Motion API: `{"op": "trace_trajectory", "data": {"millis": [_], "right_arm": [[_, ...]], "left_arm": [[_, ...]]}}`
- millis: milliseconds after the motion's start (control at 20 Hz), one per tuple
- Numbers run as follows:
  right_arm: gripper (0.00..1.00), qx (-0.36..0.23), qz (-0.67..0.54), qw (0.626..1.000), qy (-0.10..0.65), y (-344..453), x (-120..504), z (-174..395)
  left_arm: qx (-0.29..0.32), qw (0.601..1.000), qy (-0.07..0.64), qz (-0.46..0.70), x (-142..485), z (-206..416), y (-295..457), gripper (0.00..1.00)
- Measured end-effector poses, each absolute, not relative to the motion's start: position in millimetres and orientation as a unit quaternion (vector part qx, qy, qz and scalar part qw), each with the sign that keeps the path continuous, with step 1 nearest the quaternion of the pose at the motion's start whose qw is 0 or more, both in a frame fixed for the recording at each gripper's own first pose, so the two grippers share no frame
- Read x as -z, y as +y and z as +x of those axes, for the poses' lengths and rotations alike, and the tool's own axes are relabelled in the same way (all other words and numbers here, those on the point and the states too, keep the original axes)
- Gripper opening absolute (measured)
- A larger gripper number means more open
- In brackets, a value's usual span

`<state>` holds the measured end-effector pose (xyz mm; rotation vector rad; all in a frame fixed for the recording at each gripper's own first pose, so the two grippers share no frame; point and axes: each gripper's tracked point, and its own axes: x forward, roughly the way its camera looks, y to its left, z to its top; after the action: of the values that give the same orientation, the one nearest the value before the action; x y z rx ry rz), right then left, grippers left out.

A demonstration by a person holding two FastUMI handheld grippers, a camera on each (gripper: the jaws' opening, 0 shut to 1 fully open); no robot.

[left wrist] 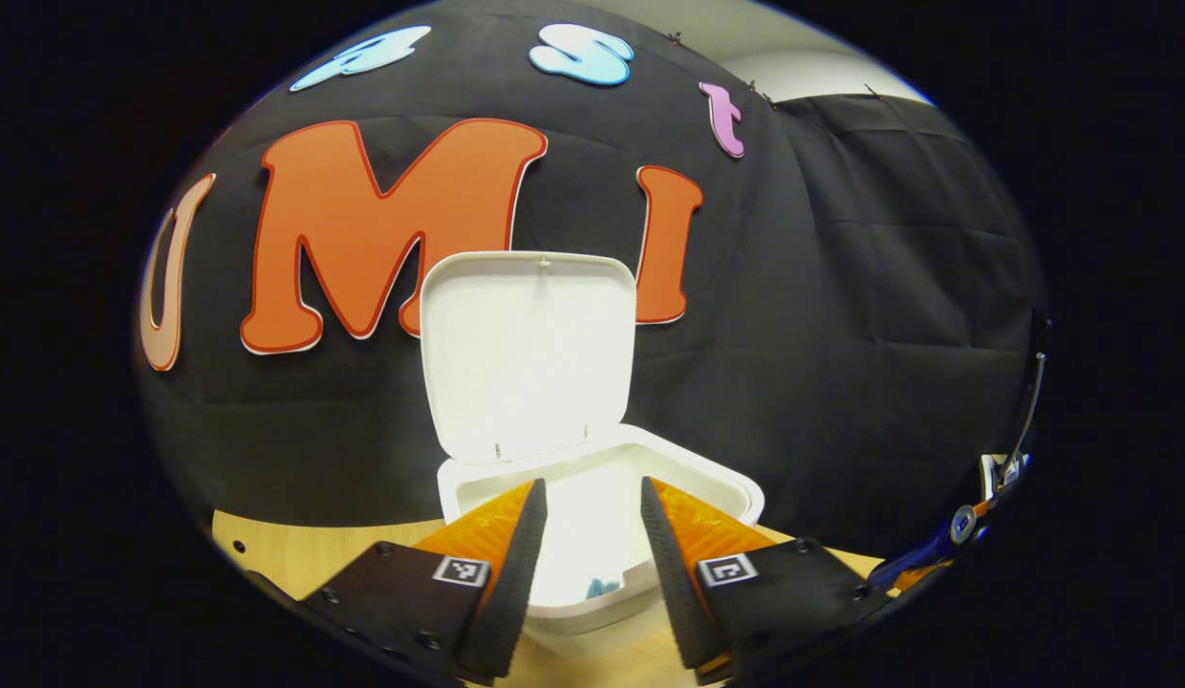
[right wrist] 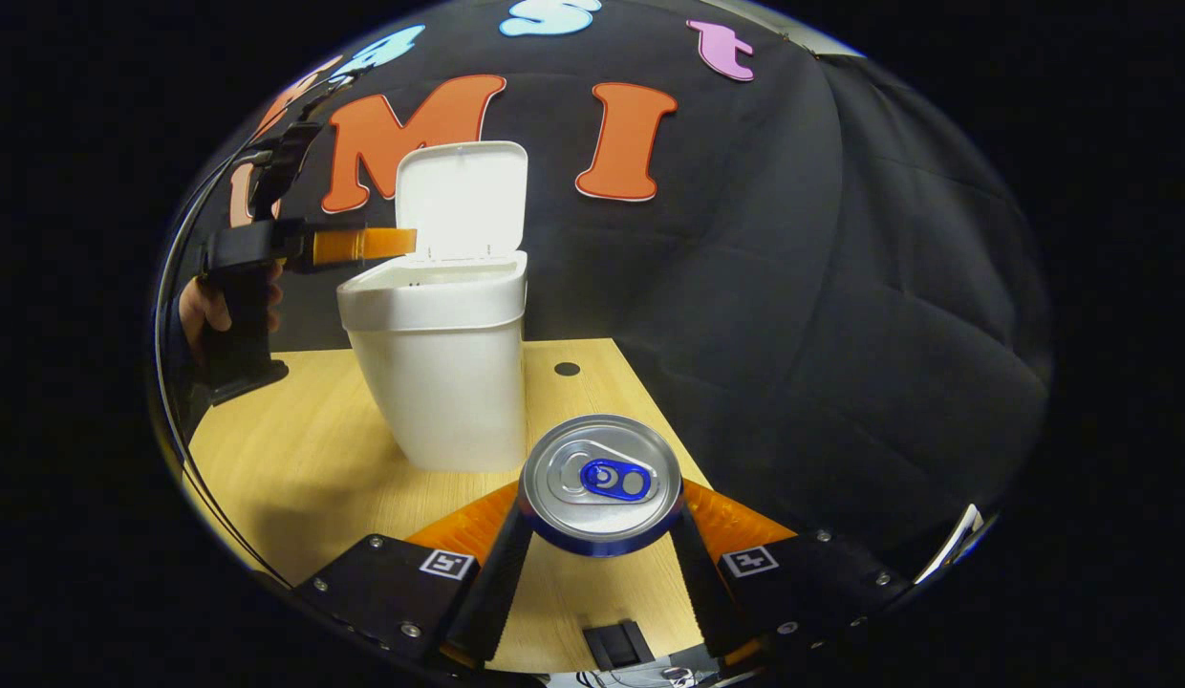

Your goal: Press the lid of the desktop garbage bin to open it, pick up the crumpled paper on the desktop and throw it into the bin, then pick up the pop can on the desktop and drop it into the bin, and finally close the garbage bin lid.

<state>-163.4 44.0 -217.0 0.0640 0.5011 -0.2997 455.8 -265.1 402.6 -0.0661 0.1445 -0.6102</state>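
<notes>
The left gripper view is looking down from just above the open white plastic bin [left wrist: 592,516], close in, facing the black cloth wall [left wrist: 841,334]. The right gripper view is sitting lower and farther back, looking across the pale wooden desktop [right wrist: 306,459]; both are sharing the bin [right wrist: 440,363] and its raised lid [right wrist: 463,196].

bin inside [left wrist: 592,535]: mostly washed out, small blue bit at the bottom, can't tell what
pop can [right wrist: 600,485]: top shows, body hidden
person's hand [right wrist: 210,311]: partly cut off by the edge
</notes>
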Motion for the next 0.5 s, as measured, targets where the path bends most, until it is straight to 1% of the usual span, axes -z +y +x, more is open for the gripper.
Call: {"op": "trace_trajectory", "data": {"millis": [50, 100, 200, 250, 300, 400, 500], "right_arm": [[0.8, 0.145, 0.03, 0.959, 0.242, 43, 214, -159], [0.8, 0.145, 0.027, 0.96, 0.236, 39, 209, -157], [0.79, 0.141, 0.022, 0.964, 0.225, 36, 195, -151], [0.8, 0.138, 0.02, 0.966, 0.219, 37, 189, -145], [0.8, 0.135, 0.017, 0.968, 0.212, 37, 184, -141], [0.79, 0.127, 0.012, 0.972, 0.198, 40, 172, -130], [0.79, 0.116, 0.01, 0.976, 0.186, 45, 161, -122]], "left_arm": [[0.298, 0.951, 0.072, -0.031, -402, 456, -263, 0.7], [0.296, 0.952, 0.072, -0.031, -402, 454, -260, 0.8], [0.292, 0.953, 0.07, -0.033, -405, 451, -252, 0.89], [0.29, 0.954, 0.068, -0.03, -407, 450, -249, 0.91], [0.281, 0.957, 0.067, -0.026, -406, 449, -241, 0.96], [0.27, 0.96, 0.064, -0.025, -409, 444, -228, 1.0], [0.26, 0.963, 0.064, -0.029, -411, 439, -215, 1.0]]}}
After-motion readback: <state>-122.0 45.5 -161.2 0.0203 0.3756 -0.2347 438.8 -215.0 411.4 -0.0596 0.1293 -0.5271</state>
